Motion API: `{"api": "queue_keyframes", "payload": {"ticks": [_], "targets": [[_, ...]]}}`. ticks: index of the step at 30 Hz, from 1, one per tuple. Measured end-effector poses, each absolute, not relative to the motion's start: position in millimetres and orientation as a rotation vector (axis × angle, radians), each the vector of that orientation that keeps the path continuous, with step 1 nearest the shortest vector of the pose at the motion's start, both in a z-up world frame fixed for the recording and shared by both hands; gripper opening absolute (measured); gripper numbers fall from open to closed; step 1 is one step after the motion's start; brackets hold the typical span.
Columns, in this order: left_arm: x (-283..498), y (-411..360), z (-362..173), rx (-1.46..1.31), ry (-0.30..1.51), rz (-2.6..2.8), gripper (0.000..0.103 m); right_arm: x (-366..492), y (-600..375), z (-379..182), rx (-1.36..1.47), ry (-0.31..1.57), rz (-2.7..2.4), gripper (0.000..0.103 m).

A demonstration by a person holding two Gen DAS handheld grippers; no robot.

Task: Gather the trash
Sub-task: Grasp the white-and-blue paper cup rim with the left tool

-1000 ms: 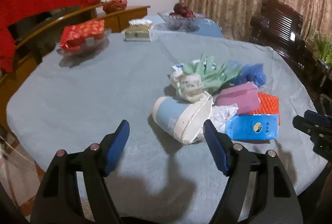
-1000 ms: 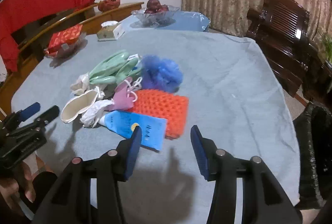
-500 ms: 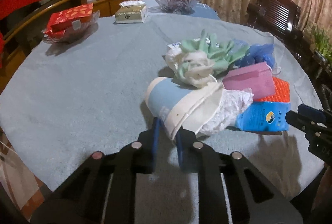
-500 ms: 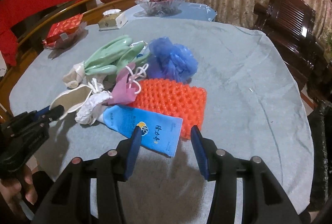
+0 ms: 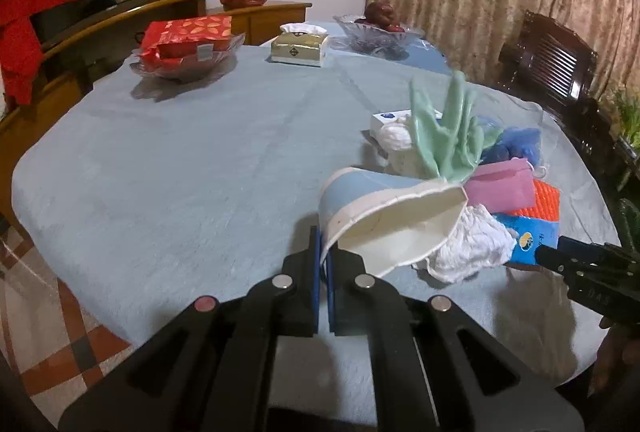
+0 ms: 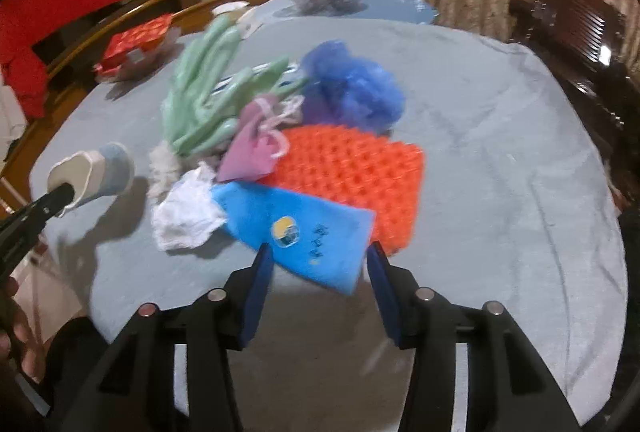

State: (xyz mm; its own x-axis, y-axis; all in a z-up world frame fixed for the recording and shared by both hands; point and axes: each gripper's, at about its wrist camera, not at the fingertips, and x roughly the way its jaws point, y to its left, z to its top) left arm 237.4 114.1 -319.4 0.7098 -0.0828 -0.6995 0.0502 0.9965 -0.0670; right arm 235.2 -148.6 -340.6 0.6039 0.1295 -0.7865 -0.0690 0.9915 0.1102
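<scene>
My left gripper [image 5: 323, 260] is shut on the rim of a crushed paper cup [image 5: 384, 216], pale blue outside and white inside. In the right wrist view the cup [image 6: 96, 171] hangs at the left gripper [image 6: 60, 199] tip, its shadow on the cloth below. My right gripper [image 6: 318, 272] is low over the near end of a blue packet [image 6: 304, 228]. Its jaws are closing with the packet's end between them, and the pads do not clearly press on it. Beside the packet lie a crumpled white tissue [image 6: 184, 216], green rubber gloves [image 6: 200, 103] and a pink pouch [image 6: 252, 147].
An orange bumpy mat [image 6: 352, 167] and a blue mesh puff [image 6: 352, 87] lie behind the packet on the blue tablecloth [image 5: 180, 167]. Farther back stand a tissue box [image 5: 298, 45], a red package in a glass dish [image 5: 184, 43] and a fruit bowl [image 5: 378, 27]. A dark wooden chair [image 5: 552, 59] is at the right.
The left jaws shut on the cup's rim and the cup has come up and away from the pile. The right gripper sank toward the blue packet, its jaws slightly narrower.
</scene>
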Motion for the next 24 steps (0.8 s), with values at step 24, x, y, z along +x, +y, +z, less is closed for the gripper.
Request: {"api": "queue_keyframes", "payload": {"ticks": [24], "targets": [[234, 109, -328, -0.023, 0.803, -0.083, 0.003, 221, -127, -356, 0.017, 0.924, 0.219, 0.037]]}}
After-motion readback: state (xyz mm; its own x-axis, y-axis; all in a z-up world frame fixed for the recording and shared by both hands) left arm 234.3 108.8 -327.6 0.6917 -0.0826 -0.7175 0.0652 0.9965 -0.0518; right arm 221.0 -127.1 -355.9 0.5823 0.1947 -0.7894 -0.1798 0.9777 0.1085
